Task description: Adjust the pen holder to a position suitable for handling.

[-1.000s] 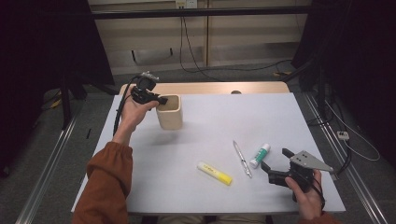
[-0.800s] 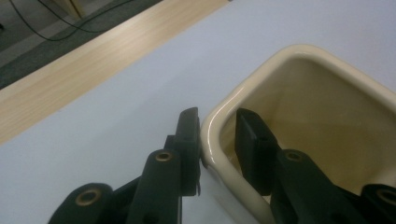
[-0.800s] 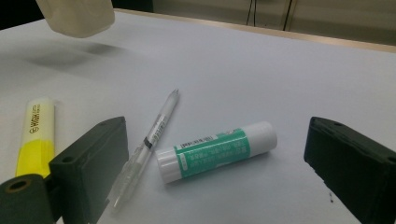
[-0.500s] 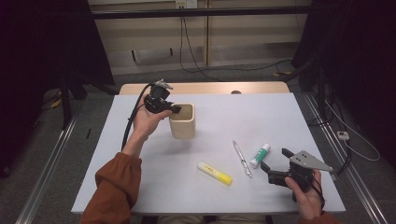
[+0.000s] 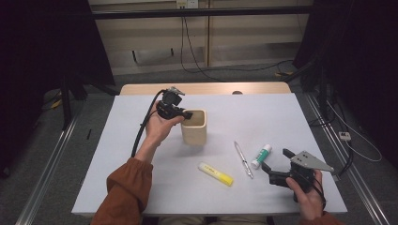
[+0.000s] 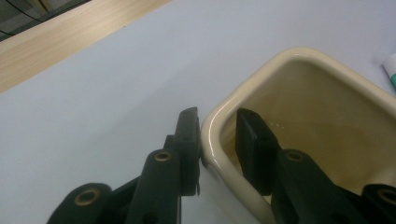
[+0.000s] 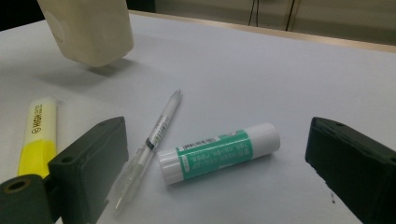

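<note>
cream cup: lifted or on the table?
Lifted. In the right gripper view the cream cup hangs tilted above its shadow; the left gripper clamps its rim.

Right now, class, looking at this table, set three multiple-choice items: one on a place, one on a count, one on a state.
1. Where does the glue stick lie?
A. inside the cup
B. beside the pen
C. on the floor

2. How many writing and sticking items lie on the table?
A. three
B. five
C. one

3. What is the left claw doing?
A. hanging open
B. gripping the cup wall
C. holding the highlighter

Answers: 1 B, they lie side by side; 2 A, highlighter, pen, glue stick; 3 B, its pads pinch the rim.
</note>
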Available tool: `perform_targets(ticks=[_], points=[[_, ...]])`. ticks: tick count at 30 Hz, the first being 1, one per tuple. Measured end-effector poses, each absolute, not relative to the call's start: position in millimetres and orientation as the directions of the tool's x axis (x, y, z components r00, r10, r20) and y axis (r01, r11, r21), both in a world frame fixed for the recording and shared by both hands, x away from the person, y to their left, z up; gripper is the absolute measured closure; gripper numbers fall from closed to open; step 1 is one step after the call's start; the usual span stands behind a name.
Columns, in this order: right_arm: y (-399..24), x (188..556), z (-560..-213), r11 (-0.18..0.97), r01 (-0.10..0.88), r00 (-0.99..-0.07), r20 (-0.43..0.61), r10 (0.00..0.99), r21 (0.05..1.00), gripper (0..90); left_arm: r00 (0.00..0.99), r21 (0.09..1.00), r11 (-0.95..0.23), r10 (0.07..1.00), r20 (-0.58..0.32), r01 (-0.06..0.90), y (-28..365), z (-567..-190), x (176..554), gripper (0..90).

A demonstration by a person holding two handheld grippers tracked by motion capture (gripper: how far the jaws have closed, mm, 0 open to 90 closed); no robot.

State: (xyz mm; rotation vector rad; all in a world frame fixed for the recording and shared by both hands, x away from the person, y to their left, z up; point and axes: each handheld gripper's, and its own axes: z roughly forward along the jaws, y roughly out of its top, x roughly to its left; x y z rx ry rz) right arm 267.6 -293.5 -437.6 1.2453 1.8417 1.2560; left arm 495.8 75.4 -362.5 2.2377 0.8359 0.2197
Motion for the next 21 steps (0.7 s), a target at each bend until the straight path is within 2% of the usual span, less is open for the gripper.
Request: perform_targets(ticks=[11, 15, 21], points=[[-293.0, 267.8, -437.7, 0.121, 0.373, -0.397, 0.041, 0.917, 0.920, 5.8, 0.763, 0.692, -0.505, 0.637, -0.104, 0.516, 59.9, -369.4, 495.4, 70.4], [-292.9, 267.6, -437.6, 0.119, 0.373, -0.399, 0.043, 0.916, 0.920, 5.8, 0.753, 0.694, -0.478, 0.643, -0.142, 0.539, 54.2, -372.3, 494.8, 69.7], [-292.8, 267.3, -437.6, 0.122, 0.372, -0.403, 0.042, 0.914, 0.920, 5.7, 0.755, 0.694, -0.484, 0.642, -0.131, 0.533, 46.4, -377.6, 490.0, 69.4]])
